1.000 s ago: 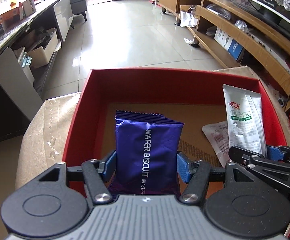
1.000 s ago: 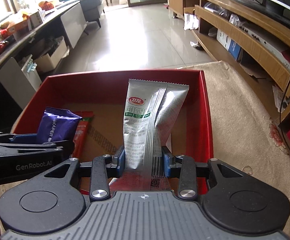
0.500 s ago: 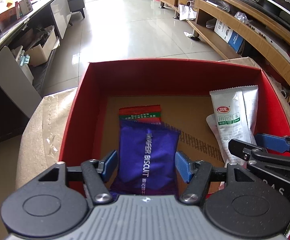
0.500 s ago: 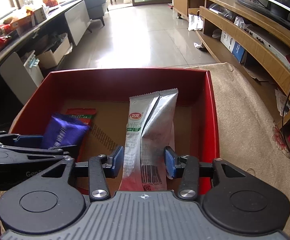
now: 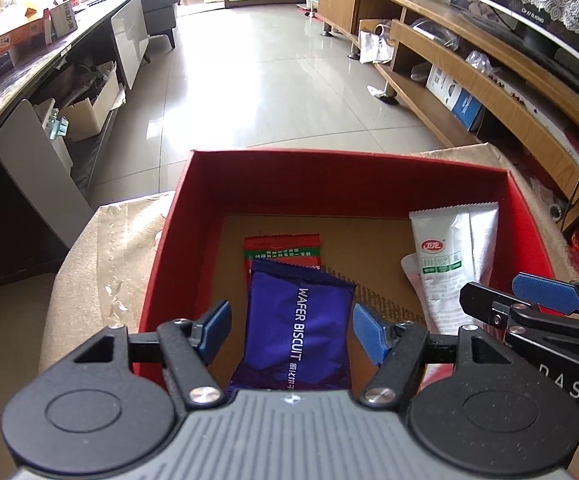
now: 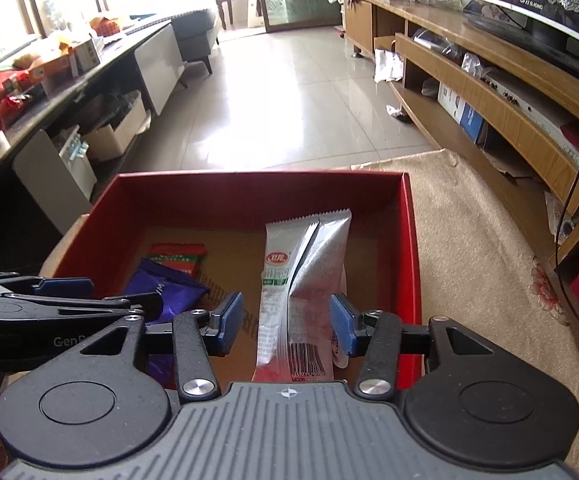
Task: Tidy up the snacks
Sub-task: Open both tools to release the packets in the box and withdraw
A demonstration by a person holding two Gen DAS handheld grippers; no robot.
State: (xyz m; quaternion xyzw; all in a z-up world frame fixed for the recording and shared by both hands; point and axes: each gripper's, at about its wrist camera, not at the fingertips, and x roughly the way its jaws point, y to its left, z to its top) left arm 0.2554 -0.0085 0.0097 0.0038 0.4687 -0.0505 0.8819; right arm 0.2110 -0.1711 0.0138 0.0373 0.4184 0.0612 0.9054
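Observation:
A red box (image 5: 345, 164) (image 6: 411, 240) with a brown cardboard floor sits on a beige cloth. A purple wafer biscuit packet (image 5: 299, 328) (image 6: 165, 292) lies in it, partly over a red-and-green packet (image 5: 283, 246) (image 6: 177, 256). A silver packet (image 5: 451, 260) (image 6: 303, 280) lies at the right. My left gripper (image 5: 291, 330) is open, its pads clear of the purple packet. My right gripper (image 6: 287, 322) is open around the silver packet, not touching it.
The box stands on a cloth-covered surface (image 6: 477, 248) that extends to the right. A wooden TV shelf unit (image 6: 489, 92) runs along the right. A dark counter with boxes (image 5: 29, 52) runs along the left. Tiled floor (image 5: 257, 80) lies beyond.
Both grippers opened and let go of their packets, which dropped flat into the box. Both grippers have drawn back and upward a little.

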